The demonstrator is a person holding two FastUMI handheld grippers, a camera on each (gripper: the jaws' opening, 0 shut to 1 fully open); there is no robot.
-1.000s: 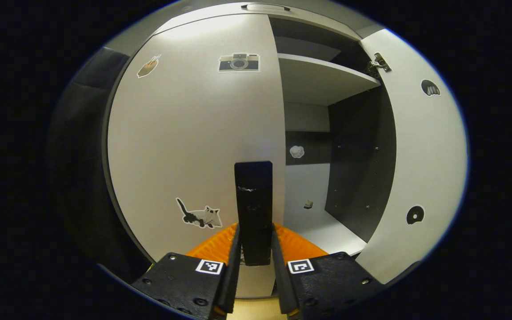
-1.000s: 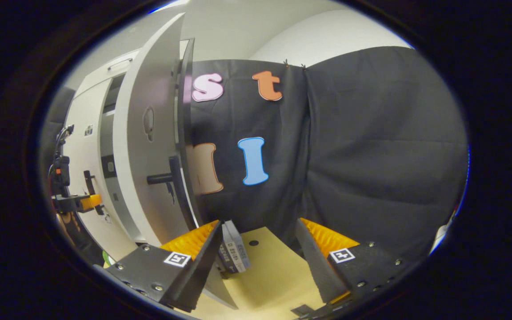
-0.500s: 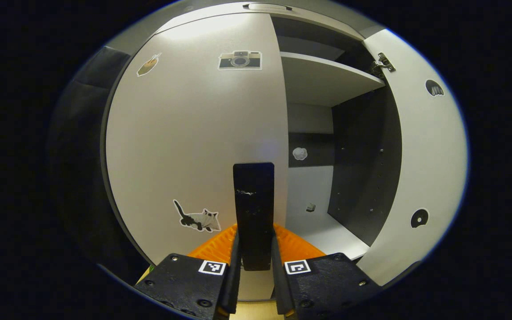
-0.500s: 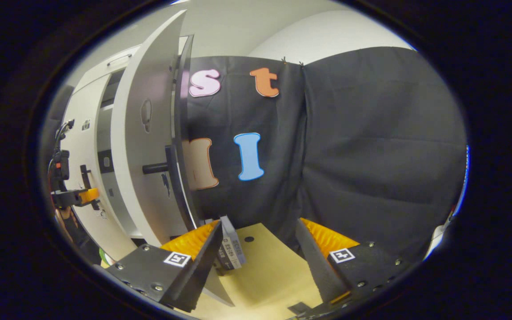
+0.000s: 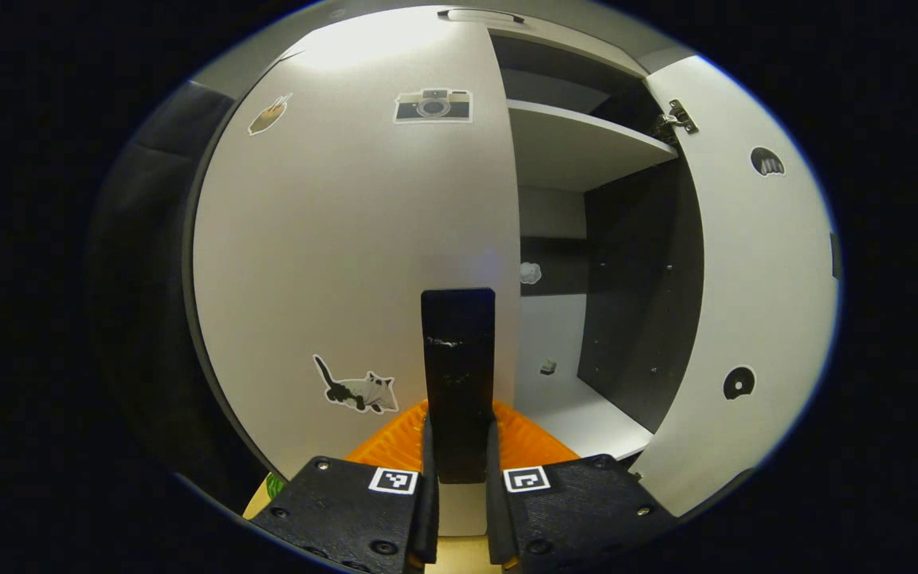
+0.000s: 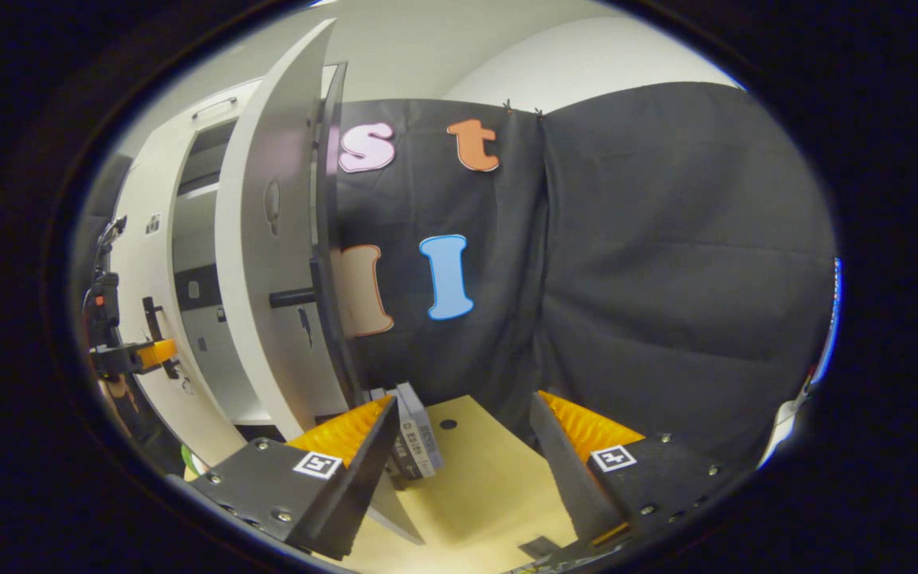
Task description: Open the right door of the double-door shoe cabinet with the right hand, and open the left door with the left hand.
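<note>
Tool (image 5: 459,470) on handle (image 5: 459,383) (door edge free)

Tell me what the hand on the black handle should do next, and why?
Probably pull that handle gently back so the left door swings out. The left hand-held gripper is shut on the handle, yet this door looks closed, or nearly so. The right door already stands wide open, showing the shelf, and the right hand-held gripper is open and away from it.
</note>
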